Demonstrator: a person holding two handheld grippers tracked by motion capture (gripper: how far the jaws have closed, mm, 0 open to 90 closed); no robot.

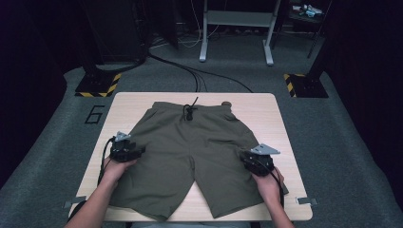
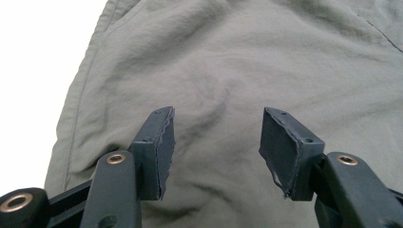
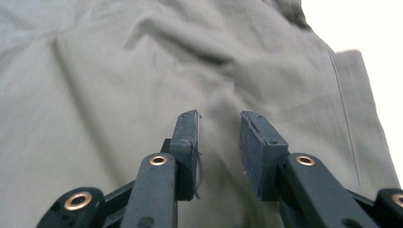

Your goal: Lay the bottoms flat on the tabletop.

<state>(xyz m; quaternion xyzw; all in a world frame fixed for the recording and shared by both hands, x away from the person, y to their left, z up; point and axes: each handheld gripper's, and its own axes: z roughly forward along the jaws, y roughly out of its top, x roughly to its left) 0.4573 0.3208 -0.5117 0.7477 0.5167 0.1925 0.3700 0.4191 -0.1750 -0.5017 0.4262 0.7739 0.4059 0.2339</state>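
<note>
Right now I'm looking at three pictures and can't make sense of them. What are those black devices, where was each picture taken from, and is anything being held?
There is no machine arm here: a person sits at a table with a hand-held gripper in each hand, a black tool with two jaws. The wide picture comes from a camera above, looking down. There the left hand-held gripper is at the left and the right hand-held gripper at the right. The other two pictures come from small cameras riding on each tool, looking along its jaws. Spread flat on the table lies a pair of olive shorts with a dark drawstring. Both tools hover over a leg of the shorts, jaws apart; nothing is gripped.
</note>
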